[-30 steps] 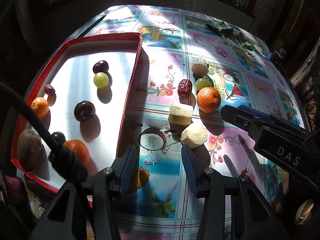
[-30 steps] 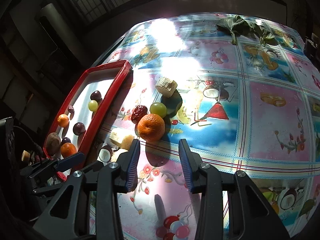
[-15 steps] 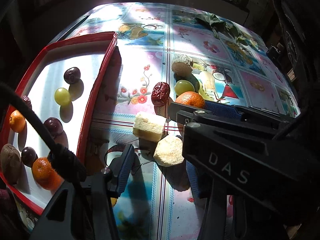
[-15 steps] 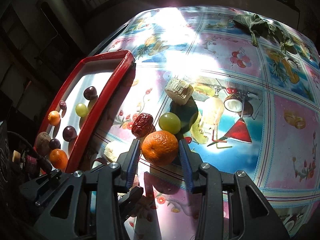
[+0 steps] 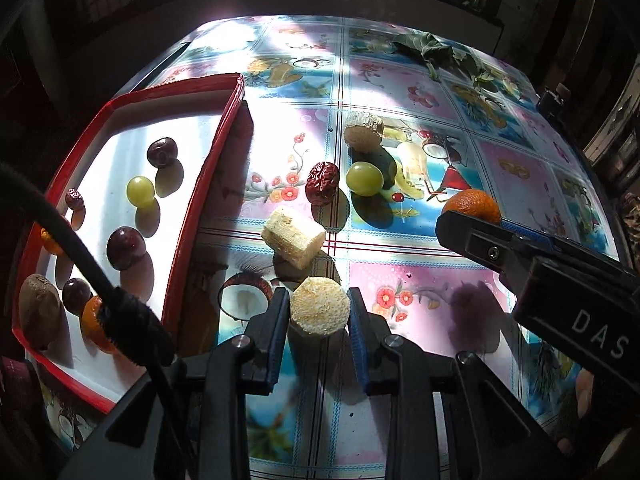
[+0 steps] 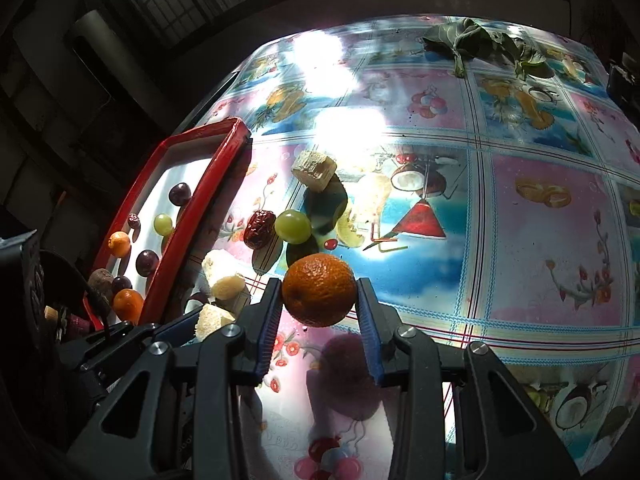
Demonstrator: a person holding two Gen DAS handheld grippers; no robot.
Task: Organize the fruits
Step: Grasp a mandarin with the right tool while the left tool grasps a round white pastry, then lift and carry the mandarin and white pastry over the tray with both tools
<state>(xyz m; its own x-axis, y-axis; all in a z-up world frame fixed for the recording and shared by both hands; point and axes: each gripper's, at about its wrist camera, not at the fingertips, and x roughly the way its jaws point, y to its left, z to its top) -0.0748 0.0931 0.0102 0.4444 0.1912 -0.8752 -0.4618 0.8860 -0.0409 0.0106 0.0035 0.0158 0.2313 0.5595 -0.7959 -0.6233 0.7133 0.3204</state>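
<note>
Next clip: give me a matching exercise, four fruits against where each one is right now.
Things:
1. orange
2. pale round chunk
3. red date
4. dark plum

Places:
A. in the red tray
B. between the right tongs
C. on the cloth beside a green grape
D. between the left tongs

Pairs: 1-B, 2-D, 3-C, 4-A

Hidden and cut-off parts

In left wrist view, cable (image 5: 92, 276) crossing over tray (image 5: 202, 184), covering part of two oranges (image 5: 93, 322) there. Right gripper (image 5: 472, 226) hiding lower half of third orange (image 5: 474, 204). In right wrist view, left gripper (image 6: 176, 326) cut by dark bottom corner, covering part of pale chunk (image 6: 210, 320). Both grippers' handles cut at bottom edge.
</note>
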